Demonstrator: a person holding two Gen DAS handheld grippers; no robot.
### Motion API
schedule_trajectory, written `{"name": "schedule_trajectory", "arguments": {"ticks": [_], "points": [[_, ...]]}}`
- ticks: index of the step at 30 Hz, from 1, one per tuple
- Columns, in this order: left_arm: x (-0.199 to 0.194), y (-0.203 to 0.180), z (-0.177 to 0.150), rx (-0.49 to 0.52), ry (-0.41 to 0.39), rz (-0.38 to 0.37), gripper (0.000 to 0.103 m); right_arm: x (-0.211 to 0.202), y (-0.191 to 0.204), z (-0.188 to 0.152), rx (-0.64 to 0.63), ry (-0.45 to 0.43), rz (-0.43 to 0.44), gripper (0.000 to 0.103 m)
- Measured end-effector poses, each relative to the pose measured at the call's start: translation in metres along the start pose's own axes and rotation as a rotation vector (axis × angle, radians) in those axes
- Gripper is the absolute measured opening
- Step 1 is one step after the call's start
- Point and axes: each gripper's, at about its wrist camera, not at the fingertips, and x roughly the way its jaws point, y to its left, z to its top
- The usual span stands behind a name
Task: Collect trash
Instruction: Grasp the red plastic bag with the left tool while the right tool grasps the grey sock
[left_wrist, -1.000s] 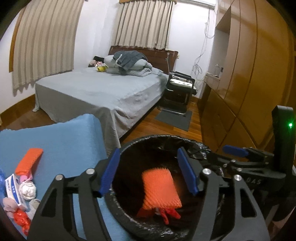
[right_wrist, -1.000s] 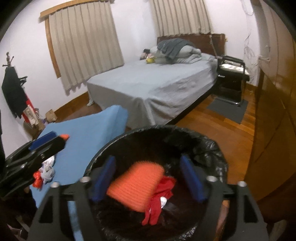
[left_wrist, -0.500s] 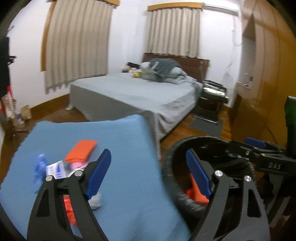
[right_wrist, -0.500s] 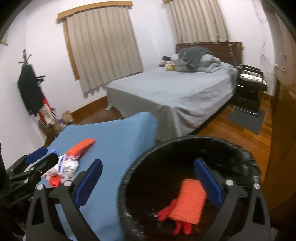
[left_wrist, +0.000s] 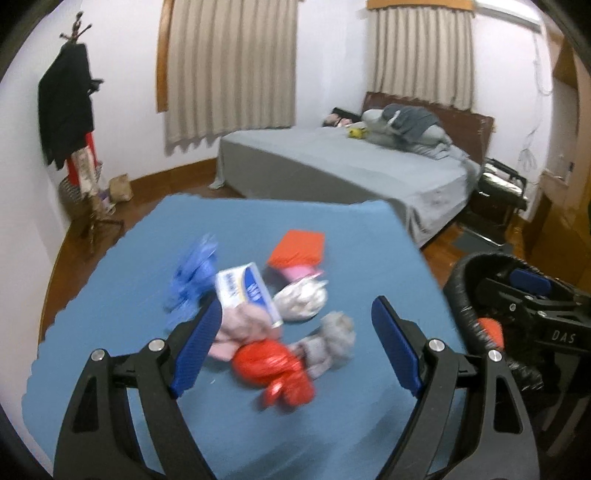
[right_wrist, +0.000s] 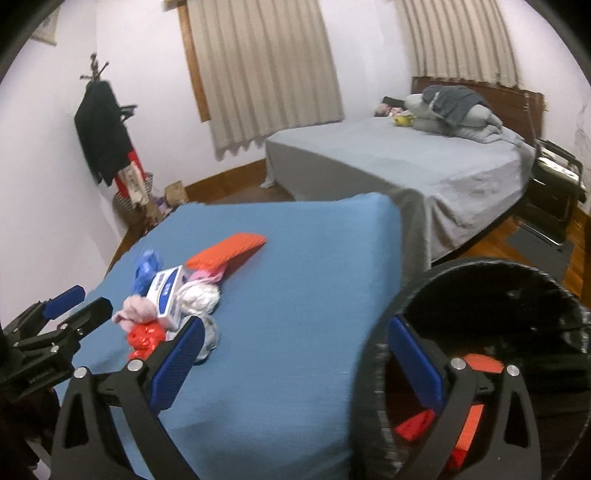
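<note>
The table cover (left_wrist: 332, 229) looks like matt blue cloth with a fine, even weave. On it, the red bag (left_wrist: 273, 365) is glossy crinkled plastic, the small box (left_wrist: 247, 291) smooth printed card, and the orange sleeve (left_wrist: 297, 247) a ribbed foam net. The bin liner (right_wrist: 491, 280) is thin black plastic, dull with a few shiny creases. The floor (right_wrist: 576, 236) is polished wood. The bed sheet (right_wrist: 406, 162) is soft grey cloth.
</note>
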Motion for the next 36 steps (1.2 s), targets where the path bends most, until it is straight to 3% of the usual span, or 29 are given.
{"name": "schedule_trajectory", "arguments": {"ticks": [7,17,22,28,36], "points": [[0.014,0.022,-0.025,-0.039,0.065,0.020,0.072,0.023,0.016,-0.014,-0.018,0.029,0.008,0.097],[0.049,0.022,-0.045,-0.086,0.152,0.012,0.063,0.035,0.017,-0.022,-0.022,0.062,-0.013,0.097],[0.060,0.020,-0.049,-0.092,0.183,-0.005,0.052,0.039,0.019,-0.022,-0.030,0.076,-0.016,0.097],[0.058,0.020,-0.050,-0.093,0.176,-0.005,0.043,0.041,0.024,-0.024,-0.046,0.086,-0.007,0.097],[0.027,0.032,-0.042,-0.090,0.127,-0.017,0.042,0.052,0.039,-0.023,-0.060,0.097,0.032,0.097]]}}
